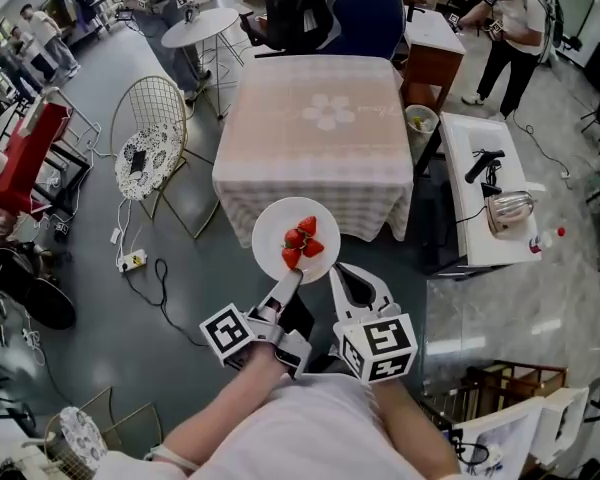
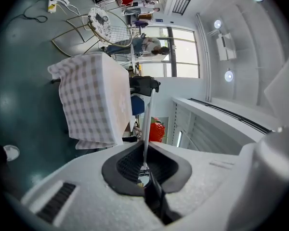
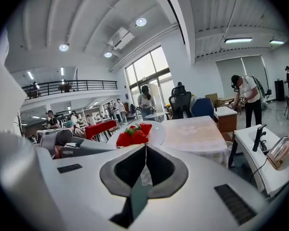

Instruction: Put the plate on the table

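At 6 o'clock of the table (image 1: 315, 158), just off its near edge, the plate (image 1: 277, 230) is held in the air, not yet set on the checked cloth. Strawberries (image 1: 302, 240) are piled toward its 3 o'clock side. The rim is clamped at 6 o'clock by the left gripper (image 1: 291, 276). In the left gripper view the plate (image 2: 148, 114) is seen edge-on between the 2 closed pads, with the table (image 2: 94, 100) at 9 o'clock of it. The right gripper (image 1: 338, 271) is found at 4 o'clock of the plate, just beside the rim. Its jaws are pressed together on nothing – the right gripper view shows the plate (image 3: 156, 131) beyond them at 12 o'clock.
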Action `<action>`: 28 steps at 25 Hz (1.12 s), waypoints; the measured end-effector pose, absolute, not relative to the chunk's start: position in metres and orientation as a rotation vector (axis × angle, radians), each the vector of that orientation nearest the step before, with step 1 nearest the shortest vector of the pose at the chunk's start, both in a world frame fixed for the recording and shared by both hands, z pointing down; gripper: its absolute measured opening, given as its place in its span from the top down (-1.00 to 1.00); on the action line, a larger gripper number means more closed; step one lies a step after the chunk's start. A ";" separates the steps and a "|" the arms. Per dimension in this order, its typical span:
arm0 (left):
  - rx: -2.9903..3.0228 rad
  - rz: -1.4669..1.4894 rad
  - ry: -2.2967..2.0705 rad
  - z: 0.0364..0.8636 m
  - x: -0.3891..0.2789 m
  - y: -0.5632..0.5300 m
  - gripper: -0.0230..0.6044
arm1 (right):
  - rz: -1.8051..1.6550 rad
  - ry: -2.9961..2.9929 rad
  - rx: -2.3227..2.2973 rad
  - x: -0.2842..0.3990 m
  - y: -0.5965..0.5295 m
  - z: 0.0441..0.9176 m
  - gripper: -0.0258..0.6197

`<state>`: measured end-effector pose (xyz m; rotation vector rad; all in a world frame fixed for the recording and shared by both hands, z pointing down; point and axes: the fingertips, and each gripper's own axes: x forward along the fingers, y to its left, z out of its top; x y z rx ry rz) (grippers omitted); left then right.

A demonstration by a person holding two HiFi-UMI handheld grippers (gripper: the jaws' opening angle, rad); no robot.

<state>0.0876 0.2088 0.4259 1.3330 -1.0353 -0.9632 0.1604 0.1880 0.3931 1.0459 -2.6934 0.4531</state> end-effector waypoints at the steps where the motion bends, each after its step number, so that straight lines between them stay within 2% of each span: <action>1: 1.333 -0.964 -1.042 0.425 0.091 0.205 0.87 | 0.453 -2.699 1.036 0.164 0.184 0.393 0.91; 9: 1.330 -0.956 -1.094 0.425 0.114 0.187 0.87 | 0.458 -2.751 0.968 0.184 0.157 0.395 0.91; 28: 1.274 -0.944 -1.091 0.446 0.079 0.147 0.87 | 0.521 -2.715 0.925 0.148 0.117 0.418 0.91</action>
